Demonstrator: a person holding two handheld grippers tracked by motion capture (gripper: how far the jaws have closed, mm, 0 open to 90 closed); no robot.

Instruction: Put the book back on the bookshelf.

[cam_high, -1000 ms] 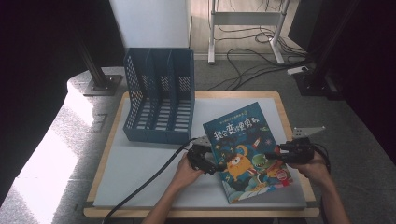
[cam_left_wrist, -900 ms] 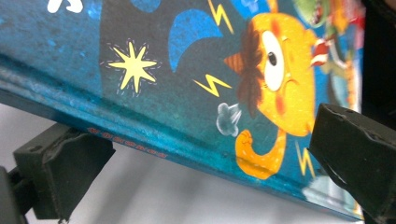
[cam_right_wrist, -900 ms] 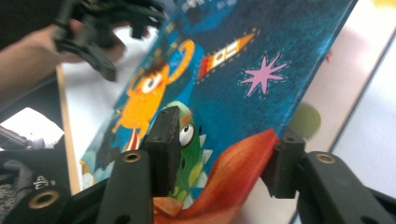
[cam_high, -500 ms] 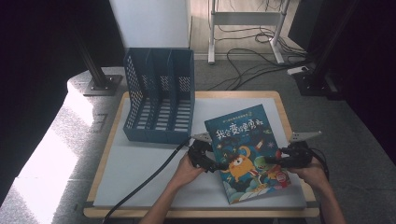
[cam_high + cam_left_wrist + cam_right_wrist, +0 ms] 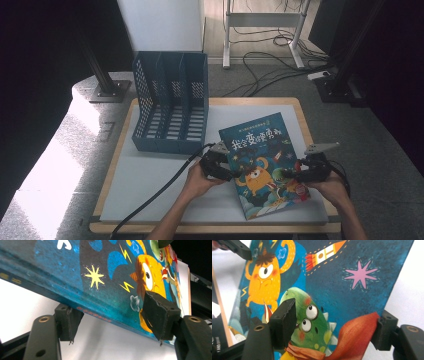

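A picture book (image 5: 260,160) with a dark blue cover and cartoon monsters lies askew on the white mat (image 5: 150,185). My left gripper (image 5: 220,167) is at its spine side and my right gripper (image 5: 302,172) at its opposite edge. In the left gripper view the book (image 5: 100,270) crosses the left gripper (image 5: 113,320) at a slant: one jaw rests on the cover, the other sits below the spine, with a wide gap between them. In the right gripper view one jaw of the right gripper (image 5: 334,322) lies over the book (image 5: 337,277) and the other just past its edge.
A blue slotted file holder (image 5: 170,105) stands on the table's back left, close behind the left gripper. A black cable (image 5: 155,200) trails from the left gripper over the front edge. The wooden table rim (image 5: 112,165) frames the mat. Floor cables and stands lie beyond.
The right gripper has slid slightly nearer along the book's right edge. The left gripper has edged a little away from me at the spine. The book has hardly moved.
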